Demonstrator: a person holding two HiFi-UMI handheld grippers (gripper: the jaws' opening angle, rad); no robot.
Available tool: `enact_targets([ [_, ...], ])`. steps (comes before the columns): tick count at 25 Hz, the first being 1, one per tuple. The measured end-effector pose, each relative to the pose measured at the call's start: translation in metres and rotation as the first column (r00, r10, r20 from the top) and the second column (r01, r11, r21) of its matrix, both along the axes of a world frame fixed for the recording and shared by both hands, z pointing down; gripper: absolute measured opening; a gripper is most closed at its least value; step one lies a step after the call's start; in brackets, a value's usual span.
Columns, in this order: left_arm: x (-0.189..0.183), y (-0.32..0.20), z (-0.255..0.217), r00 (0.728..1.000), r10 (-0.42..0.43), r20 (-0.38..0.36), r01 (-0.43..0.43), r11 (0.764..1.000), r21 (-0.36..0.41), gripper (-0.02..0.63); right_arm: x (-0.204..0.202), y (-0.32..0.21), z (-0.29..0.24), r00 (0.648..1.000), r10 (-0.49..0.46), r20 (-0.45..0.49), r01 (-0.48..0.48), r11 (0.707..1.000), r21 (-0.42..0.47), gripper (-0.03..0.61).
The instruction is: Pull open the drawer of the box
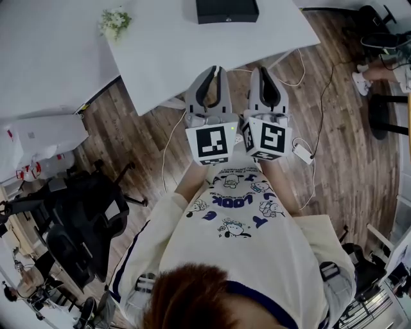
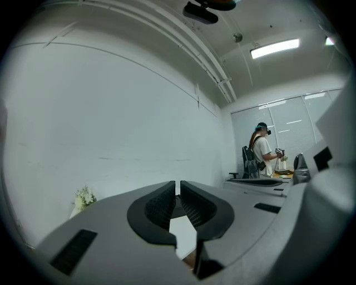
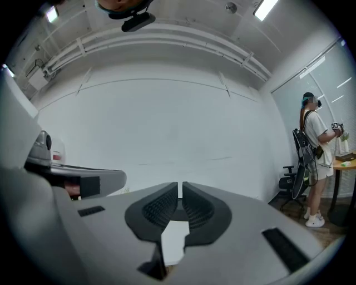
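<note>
A black box [image 1: 227, 9] stands on the white table [image 1: 192, 51] at the top of the head view; its drawer cannot be made out. Both grippers hang side by side in front of my chest, above the wooden floor at the table's near edge, well short of the box. The left gripper [image 1: 212, 69] is shut with nothing between its jaws, and so is the right gripper [image 1: 266, 71]. In the left gripper view the left gripper [image 2: 178, 186] points at a white wall. The right gripper [image 3: 180, 186] faces the same wall. Neither gripper view shows the box.
A small bunch of white flowers [image 1: 114, 21] sits on the table's left part. A black office chair [image 1: 83, 218] stands to my left. Cables and a white adapter [image 1: 302, 153] lie on the floor. Another person [image 3: 314, 161] stands far off to the right.
</note>
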State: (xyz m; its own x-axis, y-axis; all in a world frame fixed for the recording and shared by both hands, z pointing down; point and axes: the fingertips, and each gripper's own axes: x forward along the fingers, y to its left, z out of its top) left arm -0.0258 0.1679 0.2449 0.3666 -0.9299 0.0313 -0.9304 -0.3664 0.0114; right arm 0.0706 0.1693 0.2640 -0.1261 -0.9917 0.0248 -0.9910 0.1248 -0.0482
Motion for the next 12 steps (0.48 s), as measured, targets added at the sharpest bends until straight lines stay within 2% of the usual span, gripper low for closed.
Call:
enact_targets([
  [12, -0.018, -0.028, 0.012, 0.999, 0.034, 0.003, -0.034, 0.999, -0.016, 0.038, -0.020, -0.024, 0.015, 0.999, 0.035, 0.010, -0.034, 0.999, -0.026, 0.043],
])
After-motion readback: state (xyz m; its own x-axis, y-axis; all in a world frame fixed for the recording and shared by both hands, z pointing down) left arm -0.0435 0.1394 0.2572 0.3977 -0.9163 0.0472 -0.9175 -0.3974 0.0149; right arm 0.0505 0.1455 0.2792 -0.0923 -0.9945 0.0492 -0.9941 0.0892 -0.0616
